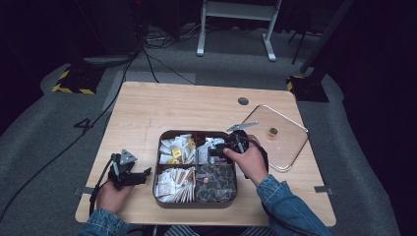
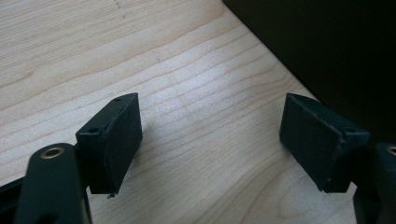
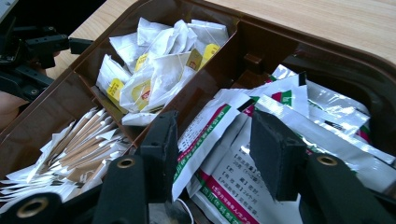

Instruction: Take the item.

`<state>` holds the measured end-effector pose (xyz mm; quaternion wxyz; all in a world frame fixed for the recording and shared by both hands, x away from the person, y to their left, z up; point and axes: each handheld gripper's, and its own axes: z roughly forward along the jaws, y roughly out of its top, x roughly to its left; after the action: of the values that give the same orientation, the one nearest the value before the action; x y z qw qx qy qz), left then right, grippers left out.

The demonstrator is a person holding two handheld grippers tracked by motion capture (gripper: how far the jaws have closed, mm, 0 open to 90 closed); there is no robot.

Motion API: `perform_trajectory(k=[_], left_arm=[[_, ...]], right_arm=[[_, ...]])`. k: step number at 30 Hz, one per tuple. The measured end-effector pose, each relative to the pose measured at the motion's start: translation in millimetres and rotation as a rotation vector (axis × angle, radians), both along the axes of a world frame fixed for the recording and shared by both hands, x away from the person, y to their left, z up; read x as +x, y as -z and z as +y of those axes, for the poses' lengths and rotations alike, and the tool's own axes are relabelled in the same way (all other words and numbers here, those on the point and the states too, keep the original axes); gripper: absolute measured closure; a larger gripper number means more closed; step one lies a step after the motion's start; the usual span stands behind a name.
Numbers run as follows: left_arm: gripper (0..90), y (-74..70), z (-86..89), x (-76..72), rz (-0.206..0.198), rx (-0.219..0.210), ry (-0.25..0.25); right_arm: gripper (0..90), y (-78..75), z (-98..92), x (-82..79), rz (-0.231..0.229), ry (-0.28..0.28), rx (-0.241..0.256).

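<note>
Right gripper (image 3: pixel 212 154), jaws parted and empty, hovers directly above the green-striped sachets (image 3: pixel 233 140) in the brown divided tray (image 1: pixel 162 201); left gripper (image 2: pixel 210 144) rests open, farther left.

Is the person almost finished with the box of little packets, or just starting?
Probably just starting. Done: the clear lid is off and lies on the table right of the brown box. In hand: the right claw is open over the green-and-white sachets, its jaws either side of one, not yet closed. Left: gripping and lifting a sachet. The left claw rests open on the table, holding nothing.
</note>
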<state>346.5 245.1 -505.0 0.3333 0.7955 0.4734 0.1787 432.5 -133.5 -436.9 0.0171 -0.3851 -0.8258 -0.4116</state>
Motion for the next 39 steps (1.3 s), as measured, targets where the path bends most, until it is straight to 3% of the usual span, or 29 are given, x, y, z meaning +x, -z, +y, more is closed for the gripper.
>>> perform_trajectory(k=[10, 20, 25, 39], left_arm=[[21.5, -0.1, 0.2, -0.1, -0.001, 0.003, 0.0], [21.5, -0.1, 0.2, -0.1, -0.001, 0.003, 0.0], [21.5, -0.1, 0.2, -0.1, -0.001, 0.003, 0.0], [21.5, 0.1, 0.1, -0.3, 0.0, -0.002, -0.002]], right_arm=[[63.8, -1.7, 15.5, -3.5, -0.045, -0.038, -0.015], [68.6, 12.7, 32.8, 0.0, 0.009, -0.08, -0.074], [82.3, 13.5, 35.3, -1.6, 0.014, -0.101, -0.11], [88.4, 4.8, 27.1, -2.9, 0.009, -0.084, -0.08]])
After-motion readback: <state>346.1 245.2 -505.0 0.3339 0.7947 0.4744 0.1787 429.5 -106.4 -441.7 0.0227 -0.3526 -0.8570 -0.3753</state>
